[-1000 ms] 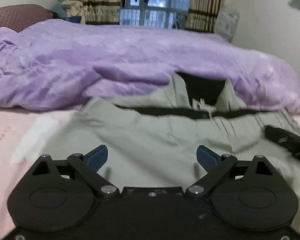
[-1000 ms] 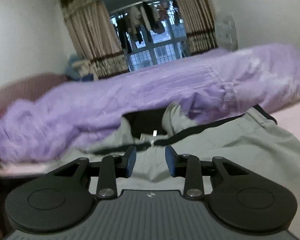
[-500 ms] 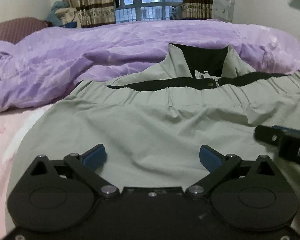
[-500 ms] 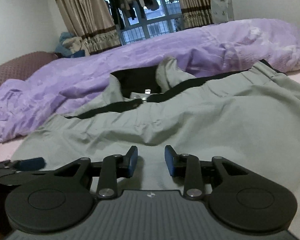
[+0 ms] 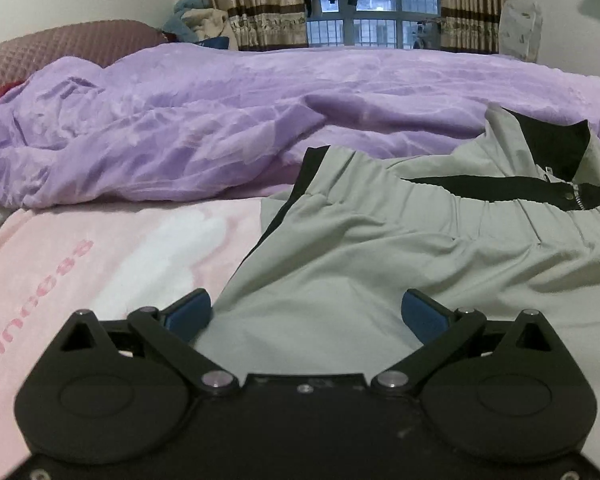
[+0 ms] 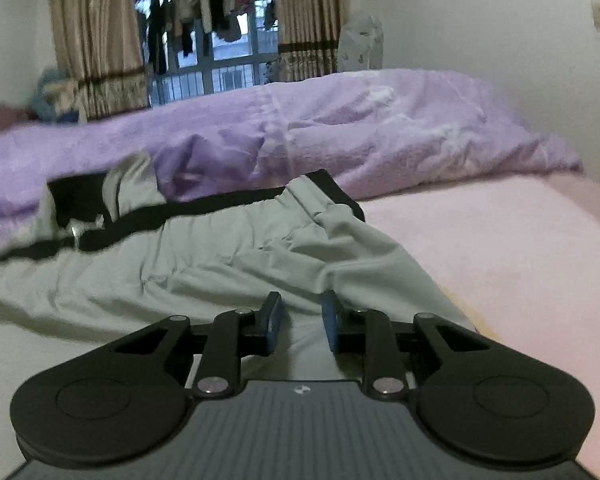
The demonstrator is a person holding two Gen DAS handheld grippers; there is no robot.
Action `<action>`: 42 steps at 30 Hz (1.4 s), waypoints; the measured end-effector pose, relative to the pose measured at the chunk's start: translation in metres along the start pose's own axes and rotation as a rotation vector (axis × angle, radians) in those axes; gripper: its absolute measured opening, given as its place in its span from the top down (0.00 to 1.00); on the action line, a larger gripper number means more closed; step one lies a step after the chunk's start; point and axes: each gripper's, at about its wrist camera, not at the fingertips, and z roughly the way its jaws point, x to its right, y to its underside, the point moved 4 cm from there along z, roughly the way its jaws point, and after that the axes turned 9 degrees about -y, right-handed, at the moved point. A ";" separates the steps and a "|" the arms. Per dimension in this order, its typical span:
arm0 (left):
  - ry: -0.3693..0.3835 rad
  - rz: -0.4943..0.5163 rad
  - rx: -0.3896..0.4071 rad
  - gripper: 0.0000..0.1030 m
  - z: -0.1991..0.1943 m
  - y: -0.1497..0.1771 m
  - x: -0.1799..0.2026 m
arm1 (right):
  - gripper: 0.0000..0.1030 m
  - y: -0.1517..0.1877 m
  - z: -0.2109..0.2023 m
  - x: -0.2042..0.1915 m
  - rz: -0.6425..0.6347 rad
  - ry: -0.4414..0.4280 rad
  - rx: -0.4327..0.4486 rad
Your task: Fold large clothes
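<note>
On the pink sheet [image 5: 112, 248] of a bed, in front of a heaped purple duvet [image 5: 220, 128], a grey jacket [image 5: 380, 264] with black trim is lying spread out flat, its collar [image 5: 548, 148] propped against the duvet and its zip end showing just below. The garment is sitting that way, I judge, so that both side edges are reachable for a first fold. The left gripper [image 5: 306, 312] is hovering low over the jacket's left edge, where grey cloth meets the sheet; its jaws are standing wide apart with nothing pinched, one blue pad [image 5: 190, 312] lying over the edge and the other over the cloth, probably to straddle the hem before biting. In the right wrist view, the right gripper [image 6: 302, 318] is pointing at a rumpled ridge of jacket [image 6: 220, 264] near the right side, close to where the cloth gives way to the sheet [image 6: 500, 240]. Its jaws are closing, a narrow gap left between them, with cloth lying beneath and between the pads, though whether they are pressing it yet I cannot tell for sure; they look just short of it. No fold appears made so far, so both hands seem to be taking hold.
</note>
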 end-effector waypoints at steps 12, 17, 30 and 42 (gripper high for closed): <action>0.063 -0.020 0.040 0.01 -0.051 -0.025 0.004 | 0.50 -0.028 -0.046 -0.027 -0.048 0.019 0.127; 0.208 0.016 0.055 0.00 -0.109 -0.015 0.025 | 0.49 -0.026 -0.090 -0.087 -0.011 -0.273 0.127; 0.113 0.124 -0.072 0.00 -0.099 0.053 0.010 | 0.85 0.046 -0.080 -0.075 -0.010 -0.225 -0.075; 0.177 -0.205 -0.202 0.00 -0.091 0.069 -0.126 | 0.00 0.043 -0.135 0.044 0.120 -0.058 -0.053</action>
